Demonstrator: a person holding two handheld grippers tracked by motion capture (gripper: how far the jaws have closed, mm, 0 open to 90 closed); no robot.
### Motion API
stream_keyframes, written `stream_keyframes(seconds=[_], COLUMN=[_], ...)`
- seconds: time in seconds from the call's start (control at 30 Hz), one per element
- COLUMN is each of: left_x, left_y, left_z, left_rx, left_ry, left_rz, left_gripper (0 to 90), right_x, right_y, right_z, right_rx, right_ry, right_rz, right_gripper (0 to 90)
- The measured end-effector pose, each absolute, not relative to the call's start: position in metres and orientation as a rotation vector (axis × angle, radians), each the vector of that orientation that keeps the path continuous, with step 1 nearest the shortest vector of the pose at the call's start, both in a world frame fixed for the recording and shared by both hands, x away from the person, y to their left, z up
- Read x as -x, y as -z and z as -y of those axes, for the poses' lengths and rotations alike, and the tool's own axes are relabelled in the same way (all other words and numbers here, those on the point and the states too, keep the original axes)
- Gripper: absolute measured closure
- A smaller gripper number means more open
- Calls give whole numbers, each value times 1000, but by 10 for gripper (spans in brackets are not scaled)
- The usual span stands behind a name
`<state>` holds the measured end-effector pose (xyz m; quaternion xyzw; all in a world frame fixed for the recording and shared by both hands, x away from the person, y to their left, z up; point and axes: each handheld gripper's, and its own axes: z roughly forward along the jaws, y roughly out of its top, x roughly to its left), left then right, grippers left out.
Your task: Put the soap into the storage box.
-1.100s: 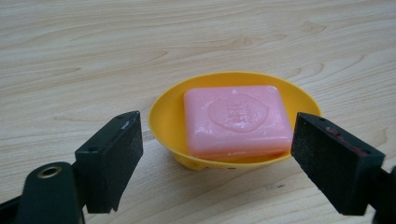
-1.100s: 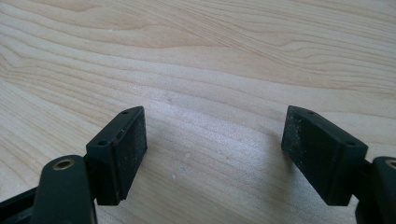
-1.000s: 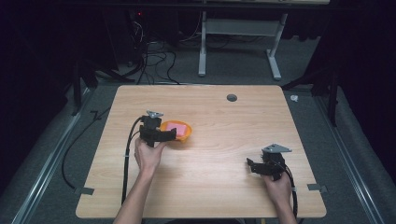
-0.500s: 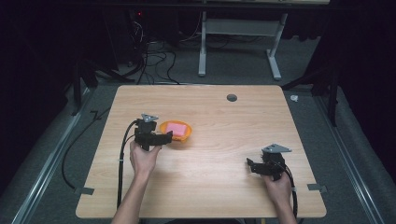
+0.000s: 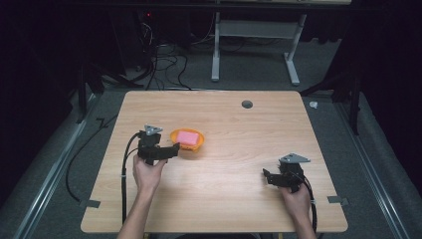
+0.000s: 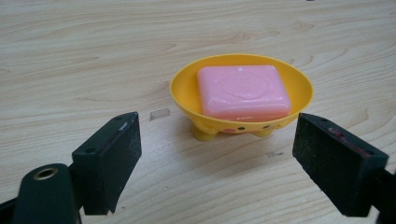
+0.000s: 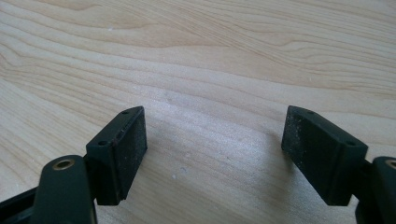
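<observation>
Left of centre on the table (image 5: 224, 169), the left gripper (image 6: 217, 154), wide open and empty, faces a light, rigid soap dish (image 6: 241, 100) holding slippery pink soap (image 6: 242, 91), best gripped across its rim.

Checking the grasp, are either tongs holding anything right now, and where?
Nothing held: left tongs open short of the soap dish; right tongs open over bare table.

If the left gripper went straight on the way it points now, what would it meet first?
Most likely the yellow soap dish holding the pink soap: it sits straight ahead between the open jaws of the left gripper, with bare table between them.
</observation>
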<state>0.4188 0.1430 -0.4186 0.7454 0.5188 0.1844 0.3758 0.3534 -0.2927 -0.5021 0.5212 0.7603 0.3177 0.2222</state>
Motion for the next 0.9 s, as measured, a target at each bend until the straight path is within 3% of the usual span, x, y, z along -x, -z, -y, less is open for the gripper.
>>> stream_keyframes(seconds=[0.9], left_x=[-394], left_y=[418], left_z=[-173], left_rx=[-1842], left_ry=[-484], left_rz=[-1355], left_gripper=[161], right_x=[-353], right_y=[502], right_z=[292], right_rx=[-1441], right_ry=[-875], right_rz=[-2100], right_gripper=[228])
